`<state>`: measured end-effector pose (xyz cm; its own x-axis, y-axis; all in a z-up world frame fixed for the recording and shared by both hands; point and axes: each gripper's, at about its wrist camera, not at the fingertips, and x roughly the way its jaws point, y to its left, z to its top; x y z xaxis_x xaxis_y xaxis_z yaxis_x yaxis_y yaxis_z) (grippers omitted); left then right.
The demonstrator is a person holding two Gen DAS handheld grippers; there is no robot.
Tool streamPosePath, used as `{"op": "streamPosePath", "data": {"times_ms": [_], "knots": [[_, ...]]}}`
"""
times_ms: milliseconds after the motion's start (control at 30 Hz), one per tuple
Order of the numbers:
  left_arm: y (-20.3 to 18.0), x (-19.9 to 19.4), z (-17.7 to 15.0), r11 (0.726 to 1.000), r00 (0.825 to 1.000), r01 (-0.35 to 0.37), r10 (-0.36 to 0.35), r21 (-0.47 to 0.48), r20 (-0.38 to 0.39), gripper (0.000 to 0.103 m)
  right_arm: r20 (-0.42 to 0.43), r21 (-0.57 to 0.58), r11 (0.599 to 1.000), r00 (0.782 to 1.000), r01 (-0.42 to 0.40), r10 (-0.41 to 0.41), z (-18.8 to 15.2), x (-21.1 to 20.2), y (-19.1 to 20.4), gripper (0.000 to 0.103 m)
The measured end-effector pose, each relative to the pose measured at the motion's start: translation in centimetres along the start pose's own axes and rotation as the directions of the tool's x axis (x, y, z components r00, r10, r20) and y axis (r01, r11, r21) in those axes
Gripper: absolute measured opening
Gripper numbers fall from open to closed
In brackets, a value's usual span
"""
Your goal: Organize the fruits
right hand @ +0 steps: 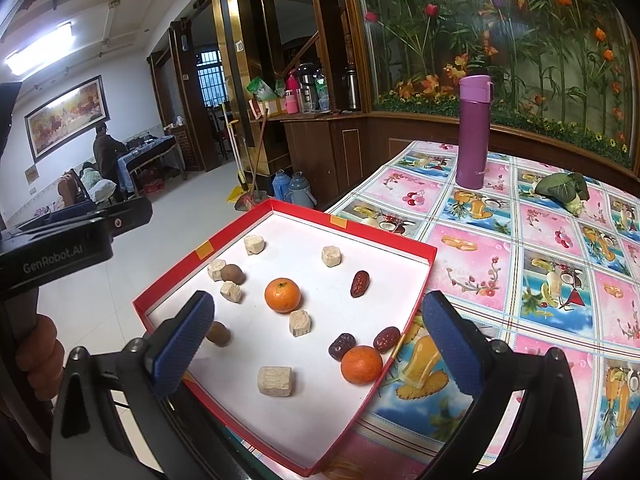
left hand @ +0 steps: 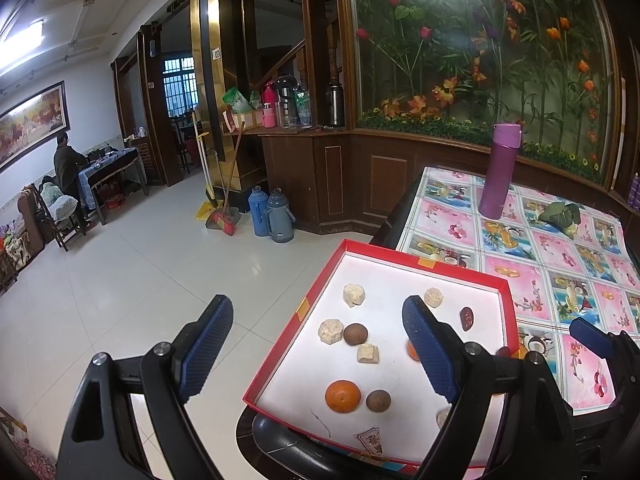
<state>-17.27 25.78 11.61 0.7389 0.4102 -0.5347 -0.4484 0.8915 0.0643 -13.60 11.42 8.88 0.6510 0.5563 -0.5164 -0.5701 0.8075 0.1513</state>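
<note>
A red-rimmed white tray (right hand: 424, 276) (left hand: 502, 292) lies on the table's near left corner. It holds two oranges (right hand: 282, 295) (right hand: 361, 364), red dates (right hand: 360, 283), brown longans (right hand: 233, 274) and several pale beige chunks (right hand: 274, 380). In the left wrist view an orange (left hand: 342, 396) and a longan (left hand: 377, 401) lie near the tray's front. My left gripper (left hand: 320, 354) is open and empty, over the tray's left edge. My right gripper (right hand: 320, 350) is open and empty, above the tray's near part, straddling the near orange and dates.
A purple flask (right hand: 473, 132) stands at the table's far side on the flowered tablecloth (right hand: 540, 240). A green leafy vegetable (right hand: 562, 190) lies to its right. Tiled floor (left hand: 140, 280) drops off left of the table. Two thermoses (left hand: 272, 216) and brooms stand by the wooden counter.
</note>
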Motion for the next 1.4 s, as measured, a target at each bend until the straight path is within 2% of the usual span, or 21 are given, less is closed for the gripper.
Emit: {"op": "streamPosePath", "data": {"times_ms": [1400], "knots": [[0.4, 0.1, 0.2, 0.999, 0.999, 0.038, -0.038, 0.032, 0.008, 0.087, -0.014, -0.023, 1.0, 1.0, 0.002, -0.002, 0.4, 1.1, 0.4, 0.103]]}}
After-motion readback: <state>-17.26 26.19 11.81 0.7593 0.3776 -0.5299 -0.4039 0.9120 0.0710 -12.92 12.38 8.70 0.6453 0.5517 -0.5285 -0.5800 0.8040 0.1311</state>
